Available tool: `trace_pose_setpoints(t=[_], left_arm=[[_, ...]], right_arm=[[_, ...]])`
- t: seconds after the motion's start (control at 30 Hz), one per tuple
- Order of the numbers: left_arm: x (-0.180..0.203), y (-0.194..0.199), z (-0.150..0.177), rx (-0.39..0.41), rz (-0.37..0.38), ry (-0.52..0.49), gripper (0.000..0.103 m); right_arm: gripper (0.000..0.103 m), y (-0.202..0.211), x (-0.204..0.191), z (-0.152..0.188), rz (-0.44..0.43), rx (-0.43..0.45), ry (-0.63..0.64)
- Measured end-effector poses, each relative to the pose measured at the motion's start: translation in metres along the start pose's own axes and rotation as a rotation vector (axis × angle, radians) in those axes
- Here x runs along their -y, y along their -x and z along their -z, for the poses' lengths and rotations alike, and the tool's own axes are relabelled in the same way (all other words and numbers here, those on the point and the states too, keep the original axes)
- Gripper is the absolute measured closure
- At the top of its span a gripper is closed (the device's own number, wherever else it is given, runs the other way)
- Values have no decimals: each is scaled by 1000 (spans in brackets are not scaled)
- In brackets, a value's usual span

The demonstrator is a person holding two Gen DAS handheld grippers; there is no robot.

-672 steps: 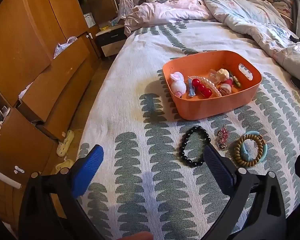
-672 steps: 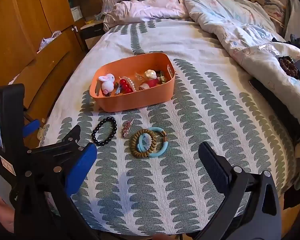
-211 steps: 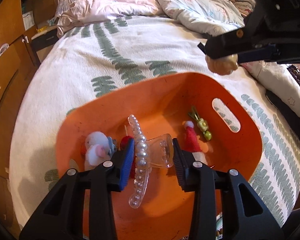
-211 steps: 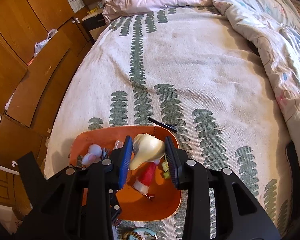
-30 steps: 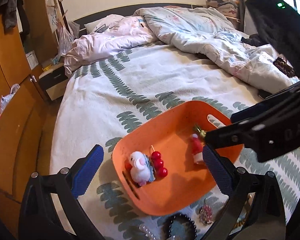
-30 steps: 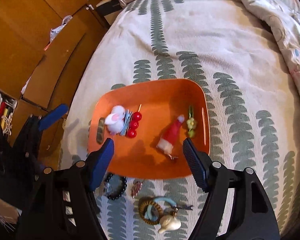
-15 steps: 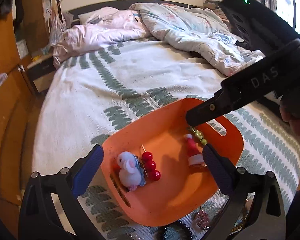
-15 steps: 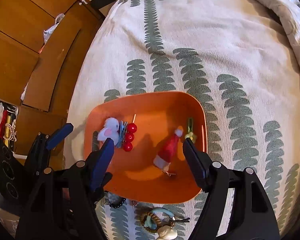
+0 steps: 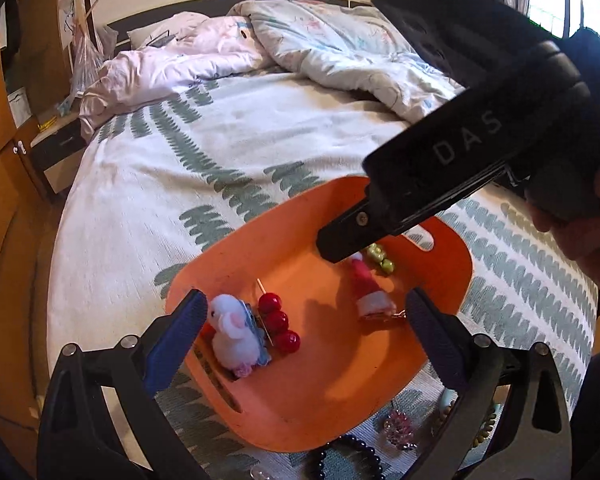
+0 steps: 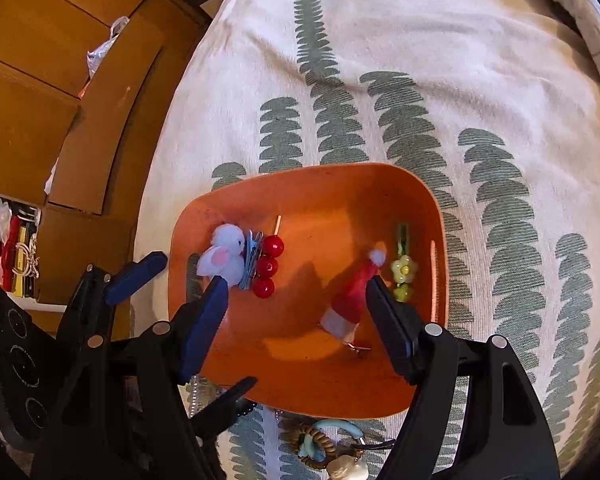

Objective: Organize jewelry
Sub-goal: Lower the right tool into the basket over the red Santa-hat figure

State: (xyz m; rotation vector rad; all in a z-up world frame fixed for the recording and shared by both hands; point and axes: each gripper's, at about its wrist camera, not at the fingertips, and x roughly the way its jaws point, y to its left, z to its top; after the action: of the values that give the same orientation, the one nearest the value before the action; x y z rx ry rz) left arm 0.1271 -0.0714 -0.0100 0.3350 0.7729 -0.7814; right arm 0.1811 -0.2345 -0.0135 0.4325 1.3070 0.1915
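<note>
The orange tray (image 9: 440, 320) sits on the bed (image 9: 220, 140). In the left wrist view, the left gripper (image 9: 304, 320) has its fingers spread wide and empty over a white bunny clip (image 9: 234, 336) and a red bead stick (image 9: 278, 322).

In the right wrist view, the right gripper (image 10: 296, 304) is spread and empty too, just above a little red hat clip (image 10: 350, 298). A green flower clip (image 10: 403, 266) lies beside it.
</note>
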Motion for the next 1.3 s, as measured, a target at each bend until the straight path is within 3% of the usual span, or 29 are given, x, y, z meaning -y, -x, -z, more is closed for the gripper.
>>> trace_pose_setpoints(t=[0.6,1.3], left_arm=[[-3,-22,7,-53,-27,63,5],[-2,-26,12,-61,-16,76,5]], right_arm=[[30,-17,9,-4,-3,-50,-24],[30,-37,-9,7,140,-106,21]])
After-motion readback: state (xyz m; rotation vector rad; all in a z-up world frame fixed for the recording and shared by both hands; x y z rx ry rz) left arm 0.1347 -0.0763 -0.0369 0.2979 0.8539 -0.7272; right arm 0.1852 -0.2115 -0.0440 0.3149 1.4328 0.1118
